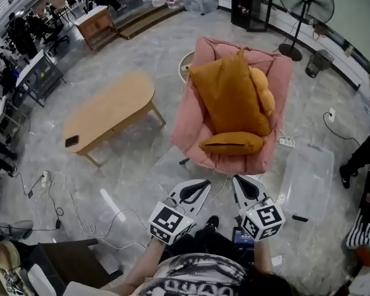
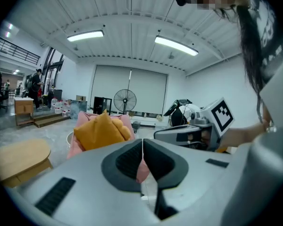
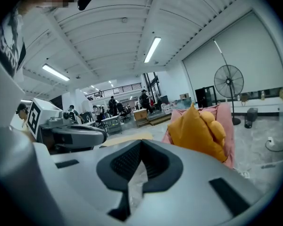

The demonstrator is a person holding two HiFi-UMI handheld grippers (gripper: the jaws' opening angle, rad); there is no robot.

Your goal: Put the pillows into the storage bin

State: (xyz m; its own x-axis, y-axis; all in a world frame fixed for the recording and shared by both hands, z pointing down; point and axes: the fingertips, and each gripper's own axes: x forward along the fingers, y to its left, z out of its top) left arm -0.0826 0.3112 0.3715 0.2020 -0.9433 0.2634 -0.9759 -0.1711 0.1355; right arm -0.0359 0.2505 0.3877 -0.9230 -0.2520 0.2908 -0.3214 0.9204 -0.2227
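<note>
Orange fabric marked the load: a large square orange pillow (image 1: pixel 228 94) was propped upright against the back of a pink upholstered armchair (image 1: pixel 186 121); a lumpy orange cushion (image 1: pixel 264 94) was wedged behind it on the right; a flat oval orange pillow (image 1: pixel 232 143) lay across the front of the seat. The clear plastic storage bin (image 1: pixel 308 176) was set on the floor to the right of the armchair, apart from it, and appeared empty. The left gripper (image 1: pixel 205 184) and the right gripper (image 1: pixel 240 180) were held side by side, short of the chair and pointed at it; in both gripper views the jaws were seen pressed together with nothing between them. The step was judged to be the approach, with no pillow yet touched.

Faults to be expected:
- if the jaws were not opened before contact, the pillows would be pushed rather than gripped;
- a shallow pinch on loose cover fabric could be lost during the carry;
- the large pillow, if pulled first, could drag the flat one off the seat;
- the white power strip (image 1: pixel 287 142) lay on the floor between chair and bin and could be snagged or trodden on.
</note>
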